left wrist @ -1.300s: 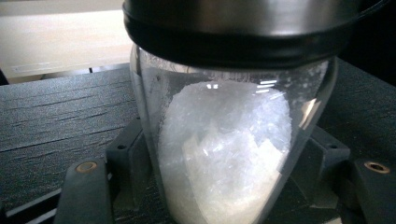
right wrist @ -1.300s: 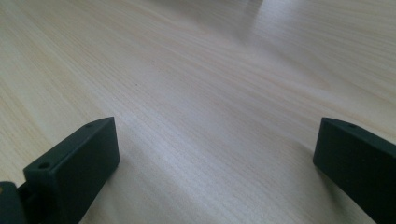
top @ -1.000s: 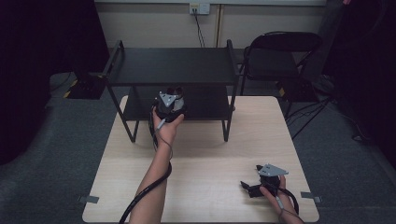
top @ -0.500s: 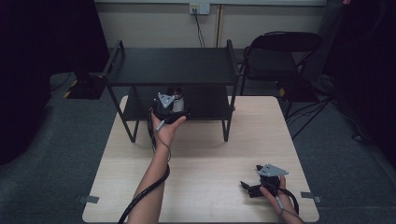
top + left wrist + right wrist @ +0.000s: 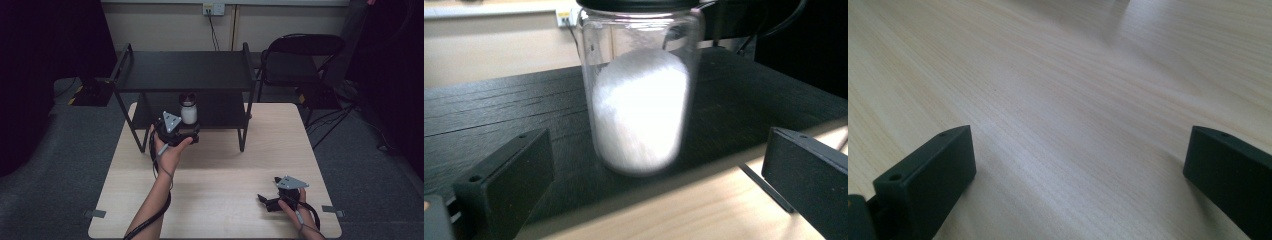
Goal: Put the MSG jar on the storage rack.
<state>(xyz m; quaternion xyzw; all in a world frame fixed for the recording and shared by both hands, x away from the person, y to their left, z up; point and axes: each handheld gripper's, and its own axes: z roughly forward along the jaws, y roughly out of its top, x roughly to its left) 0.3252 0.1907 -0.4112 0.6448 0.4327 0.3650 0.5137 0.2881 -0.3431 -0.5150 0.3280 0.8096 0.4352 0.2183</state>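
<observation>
On the rack's lower shelf (image 5: 220, 112) our jar of white powder (image 5: 639, 90) stands near the front edge, between the left claw's (image 5: 192, 134) wide jaws; a careless nudge could topple it.

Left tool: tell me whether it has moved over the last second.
Yes. The left tool has drawn back toward the person, away from the black shelf rack, leaving the jar on the lower shelf; its jaws stand open.

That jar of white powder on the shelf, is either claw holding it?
No. The jar stands free beyond the open left gripper; the right gripper is open and empty.
</observation>
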